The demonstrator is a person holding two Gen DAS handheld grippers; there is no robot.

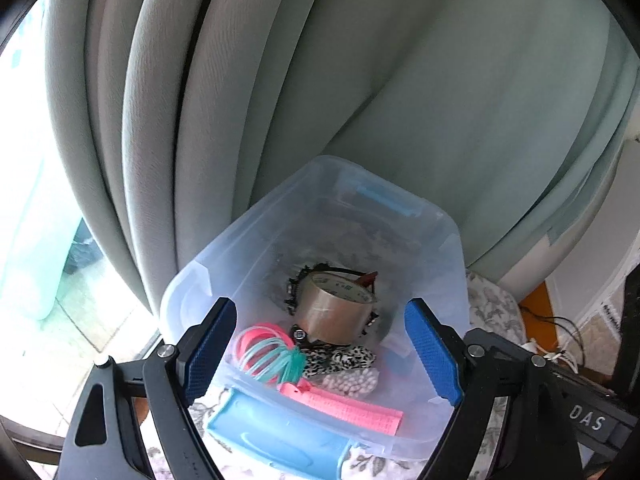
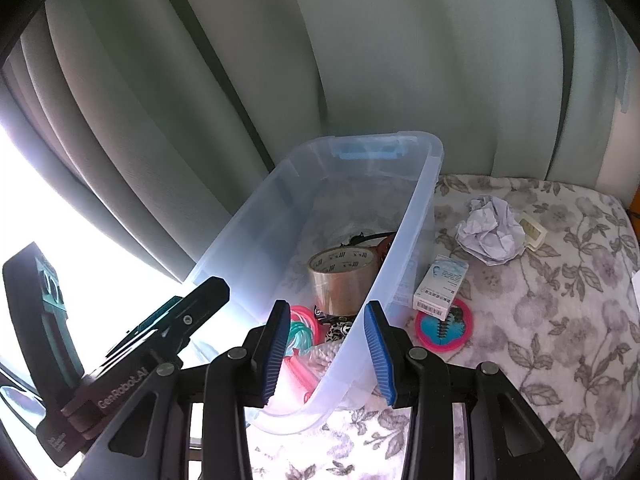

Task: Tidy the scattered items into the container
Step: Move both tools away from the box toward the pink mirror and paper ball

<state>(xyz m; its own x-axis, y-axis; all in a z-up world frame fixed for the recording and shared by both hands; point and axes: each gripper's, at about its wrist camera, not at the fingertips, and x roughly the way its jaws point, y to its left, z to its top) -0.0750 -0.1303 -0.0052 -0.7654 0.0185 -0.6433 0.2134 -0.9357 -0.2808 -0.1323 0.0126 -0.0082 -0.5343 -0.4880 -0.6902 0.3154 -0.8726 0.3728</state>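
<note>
Your left gripper hangs wide and empty over the bin. Your right gripper, half-closed, straddles the bin's near right wall, gripping nothing. Box, pink disc and paper ball lie right of the bin, so the right hand's nearer.

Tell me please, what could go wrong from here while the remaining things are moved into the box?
1. The right gripper straddles the near wall of the clear container; a careless move could drag or tip it.
2. The small carton rests partly on the pink round mirror, close to the container wall, so grasping one may shift the other.
3. The crumpled paper is light and may slip from the pads.
</note>
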